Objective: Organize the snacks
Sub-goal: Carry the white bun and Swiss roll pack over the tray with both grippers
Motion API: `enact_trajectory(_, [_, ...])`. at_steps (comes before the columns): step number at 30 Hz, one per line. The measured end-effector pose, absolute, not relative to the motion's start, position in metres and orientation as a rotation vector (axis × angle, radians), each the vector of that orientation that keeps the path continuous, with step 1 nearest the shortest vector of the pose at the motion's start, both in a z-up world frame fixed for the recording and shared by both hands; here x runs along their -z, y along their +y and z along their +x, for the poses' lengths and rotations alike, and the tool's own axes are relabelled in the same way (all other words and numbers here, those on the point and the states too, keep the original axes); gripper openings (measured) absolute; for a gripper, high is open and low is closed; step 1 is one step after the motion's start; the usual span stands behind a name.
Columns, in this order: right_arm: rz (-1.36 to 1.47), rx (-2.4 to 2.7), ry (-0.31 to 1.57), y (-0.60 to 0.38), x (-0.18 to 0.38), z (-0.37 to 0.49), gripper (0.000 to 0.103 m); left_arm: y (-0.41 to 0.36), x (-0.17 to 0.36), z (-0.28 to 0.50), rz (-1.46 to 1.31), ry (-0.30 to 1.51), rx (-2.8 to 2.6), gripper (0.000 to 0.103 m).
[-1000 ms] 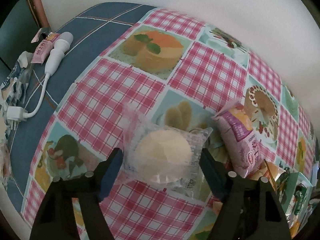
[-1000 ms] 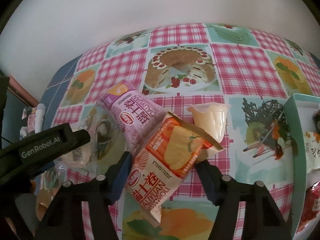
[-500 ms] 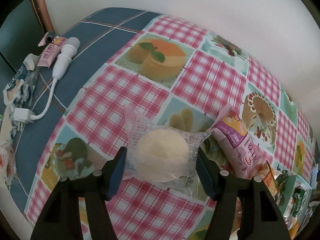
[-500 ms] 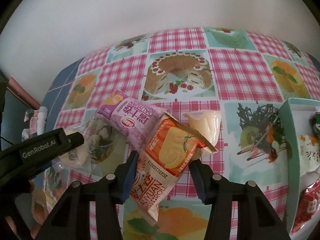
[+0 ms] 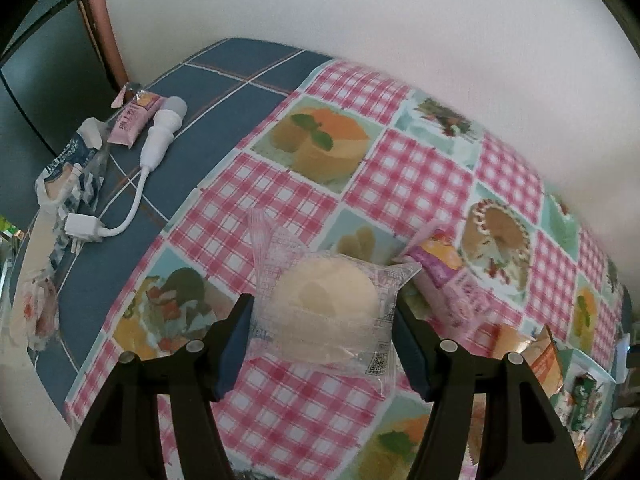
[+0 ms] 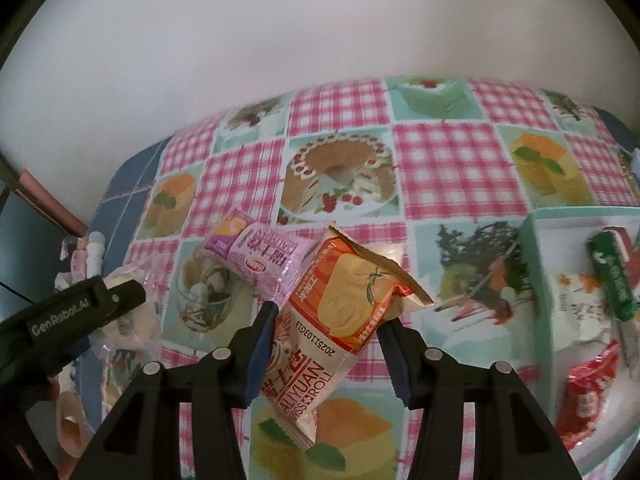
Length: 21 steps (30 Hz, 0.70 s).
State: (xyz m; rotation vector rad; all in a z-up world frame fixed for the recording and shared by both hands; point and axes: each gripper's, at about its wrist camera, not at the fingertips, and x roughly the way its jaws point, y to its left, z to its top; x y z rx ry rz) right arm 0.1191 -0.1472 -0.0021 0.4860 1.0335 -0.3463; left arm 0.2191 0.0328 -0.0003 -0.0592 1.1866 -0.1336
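My left gripper [image 5: 324, 320] is shut on a clear-wrapped round pale cake [image 5: 326, 312] and holds it above the checked tablecloth [image 5: 412, 176]. My right gripper [image 6: 328, 320] is shut on an orange Swiss-roll packet [image 6: 332, 320] and holds it lifted and tilted. A purple snack packet [image 6: 260, 260] lies on the cloth just beyond it; it also shows in the left wrist view [image 5: 452, 280]. The left gripper body [image 6: 68, 320] shows at the left of the right wrist view.
A mint-green box [image 6: 540, 280] at the right holds a green packet [image 6: 612, 276], a white wrapper and a red packet [image 6: 588, 396]. On the blue cloth at the left lie a white charger with cable [image 5: 160, 136], a pink packet [image 5: 134, 120] and other wrappers [image 5: 68, 176].
Both grippers have lifted with their snacks; the table looks farther below. The pale jelly cup beside the orange packet is now hidden from view.
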Motion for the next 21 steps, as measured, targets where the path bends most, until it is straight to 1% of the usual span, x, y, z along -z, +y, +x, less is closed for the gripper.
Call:
enact_trajectory(12, [0.502, 0.433, 0.957, -0.178, -0.055, 0.078, 0.053, 0.012, -0.048, 0.184, -0.012, 1.099, 0.187, 0.068])
enact_trajectory(21, [0.541, 0.484, 0.912, -0.199, -0.077, 0.048, 0.053, -0.007, -0.062, 0.157, 0.013, 1.078, 0.233, 0.068])
